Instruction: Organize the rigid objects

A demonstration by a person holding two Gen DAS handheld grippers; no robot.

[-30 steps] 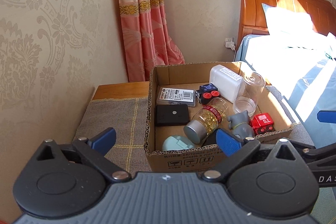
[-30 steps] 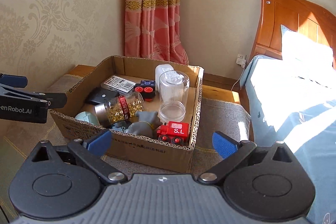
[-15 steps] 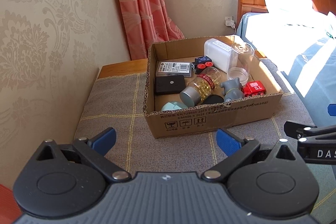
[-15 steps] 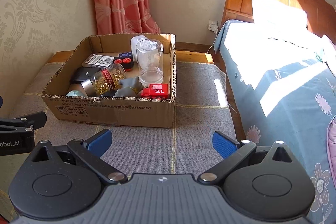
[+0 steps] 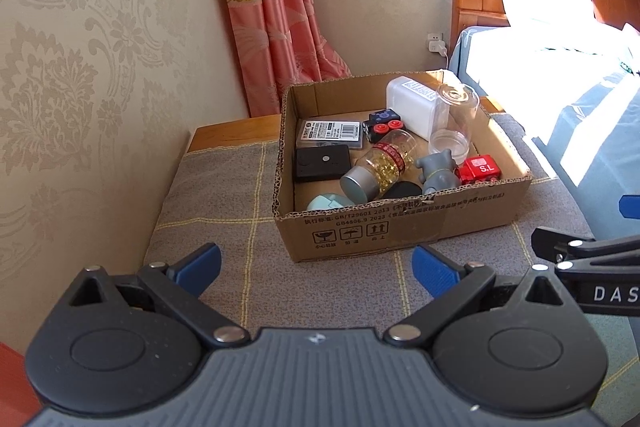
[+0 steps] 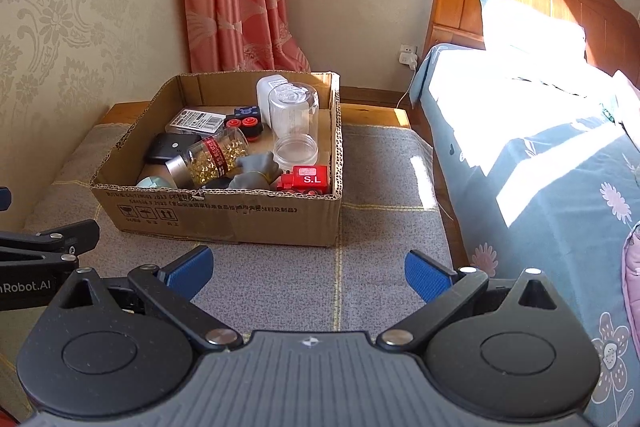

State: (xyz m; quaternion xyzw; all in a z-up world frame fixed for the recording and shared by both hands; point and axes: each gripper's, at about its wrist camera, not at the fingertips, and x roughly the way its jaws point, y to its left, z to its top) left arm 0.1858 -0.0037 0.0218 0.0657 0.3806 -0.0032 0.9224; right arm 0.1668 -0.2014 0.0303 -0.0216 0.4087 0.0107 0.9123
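- Your rigid objects all sit inside the open cardboard box (image 5: 400,223), centre of the left wrist frame and centre left of the right wrist frame; judging by that, the gathering looks largely done
- The pill bottle (image 5: 380,167) lies on its side, smooth clear plastic with a grey metal-look cap, probably tipped because round things roll among loose neighbours
- The clear jar (image 6: 294,125) stands upright against the right wall, glossy and cylindrical; just below it the red toy car (image 6: 306,179) is blocky, hard plastic
- The flat black case (image 5: 322,163) lies left of the bottle, matte and slab-shaped
- The box rests on a coarse grey woven cloth (image 5: 224,195)
- Your left gripper (image 5: 316,269) and right gripper (image 6: 308,267) both hover low in their frames short of the box, jaws spread wide, holding nothing
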